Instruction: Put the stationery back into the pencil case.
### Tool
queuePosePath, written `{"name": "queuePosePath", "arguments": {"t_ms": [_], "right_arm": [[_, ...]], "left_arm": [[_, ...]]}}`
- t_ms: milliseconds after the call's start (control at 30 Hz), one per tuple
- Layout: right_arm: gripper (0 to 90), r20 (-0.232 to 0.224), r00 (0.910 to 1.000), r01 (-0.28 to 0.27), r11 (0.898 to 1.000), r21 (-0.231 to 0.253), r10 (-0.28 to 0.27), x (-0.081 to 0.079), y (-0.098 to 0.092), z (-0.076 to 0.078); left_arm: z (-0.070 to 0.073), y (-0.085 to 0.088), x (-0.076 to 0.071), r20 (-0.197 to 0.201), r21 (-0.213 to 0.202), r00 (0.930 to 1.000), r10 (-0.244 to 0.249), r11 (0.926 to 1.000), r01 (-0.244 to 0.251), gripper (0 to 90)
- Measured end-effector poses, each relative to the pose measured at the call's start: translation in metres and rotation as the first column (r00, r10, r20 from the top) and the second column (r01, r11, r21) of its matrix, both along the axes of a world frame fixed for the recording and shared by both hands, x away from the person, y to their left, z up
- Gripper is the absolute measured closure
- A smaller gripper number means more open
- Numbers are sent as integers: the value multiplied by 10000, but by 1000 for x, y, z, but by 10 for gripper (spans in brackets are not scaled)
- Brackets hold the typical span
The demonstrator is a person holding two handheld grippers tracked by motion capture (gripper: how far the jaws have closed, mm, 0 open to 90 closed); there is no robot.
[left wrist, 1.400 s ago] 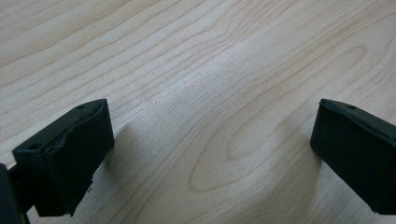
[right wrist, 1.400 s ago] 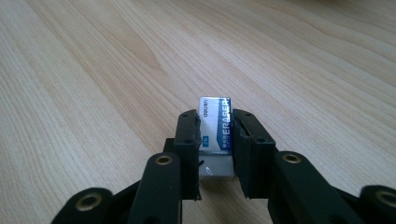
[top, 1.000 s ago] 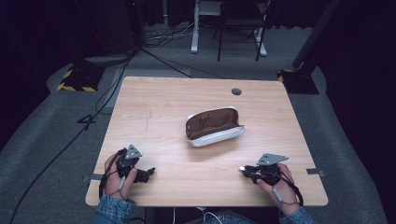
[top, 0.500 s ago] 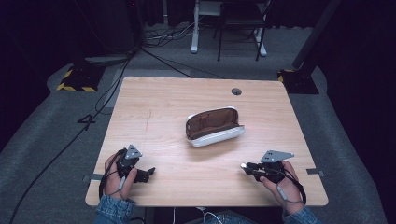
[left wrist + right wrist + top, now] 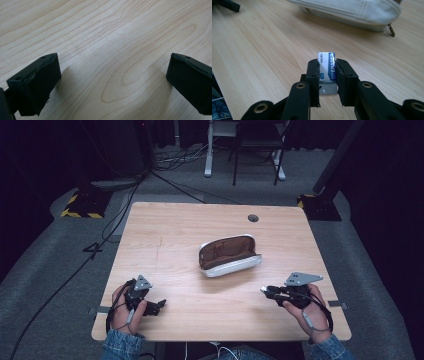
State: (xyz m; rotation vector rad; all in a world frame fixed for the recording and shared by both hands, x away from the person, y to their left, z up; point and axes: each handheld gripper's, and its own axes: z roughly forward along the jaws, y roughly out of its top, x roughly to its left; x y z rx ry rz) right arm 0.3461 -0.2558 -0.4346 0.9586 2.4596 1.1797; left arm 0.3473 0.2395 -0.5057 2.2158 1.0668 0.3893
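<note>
On woodgrain table | right tongs clench rectangular eraser | left tongs released | fabric pouch gaping

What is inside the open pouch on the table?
The pouch gapes open, showing brown lining and no contents that I can make out; its near wall hides the bottom. The eraser sits clamped in the right gripper, outside it.
</note>
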Motion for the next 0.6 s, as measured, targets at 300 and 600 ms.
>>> {"name": "queuePosePath", "arguments": {"t_ms": [300, 600], "right_arm": [[740, 353, 9993, -132, 9997, 215, 124, 14, 6, 25], [740, 446, 9987, -284, 9986, 454, 263, 34, 13, 44]], "left_arm": [[0, 0, 0, 4, 1, 10000, 0, 10000, 0, 1], [0, 0, 0, 5, 2, 10000, 0, 10000, 0, 1]]}}
